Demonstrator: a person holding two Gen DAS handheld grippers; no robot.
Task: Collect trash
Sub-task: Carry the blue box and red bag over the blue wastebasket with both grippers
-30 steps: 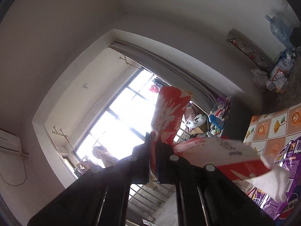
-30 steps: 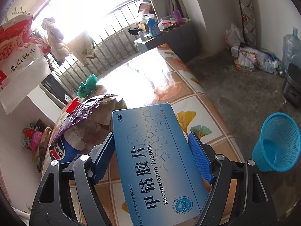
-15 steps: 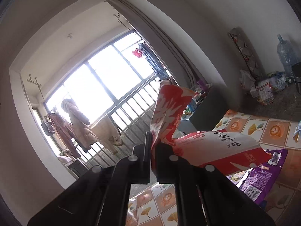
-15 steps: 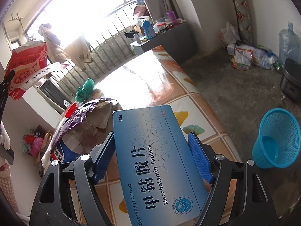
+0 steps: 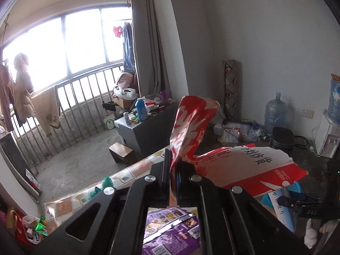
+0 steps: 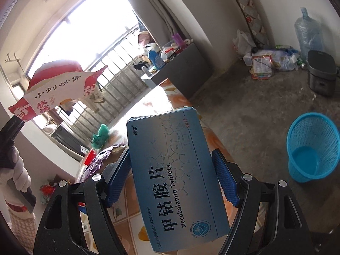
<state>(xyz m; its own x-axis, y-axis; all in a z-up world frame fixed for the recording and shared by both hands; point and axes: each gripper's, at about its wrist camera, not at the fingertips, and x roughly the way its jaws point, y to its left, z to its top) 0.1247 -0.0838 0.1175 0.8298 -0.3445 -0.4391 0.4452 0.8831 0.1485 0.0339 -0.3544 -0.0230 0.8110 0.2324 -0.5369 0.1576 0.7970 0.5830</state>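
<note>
My left gripper (image 5: 173, 165) is shut on a red and white snack bag (image 5: 229, 163) and holds it in the air above the table; the bag also shows at the upper left of the right wrist view (image 6: 57, 91). My right gripper (image 6: 172, 161) is shut on a blue Mecobalamin tablet box (image 6: 176, 174), held over the table's near edge. A blue mesh waste basket (image 6: 312, 146) stands on the floor to the right. A purple wrapper (image 5: 170, 229) (image 6: 102, 159) lies on the tiled table (image 6: 131, 223).
A green plastic bag (image 6: 101, 136) and a Pepsi bottle (image 6: 81, 205) lie on the table. A grey cabinet (image 5: 144, 131) with bottles stands by the balcony railing. Water jugs (image 5: 275, 114), a black cooker (image 6: 320, 72) and floor litter (image 6: 267, 61) line the far wall.
My left gripper has tilted down from the ceiling and window toward the room and table, still holding the bag. My right gripper has shifted slightly with the box; the basket looks nearer.
</note>
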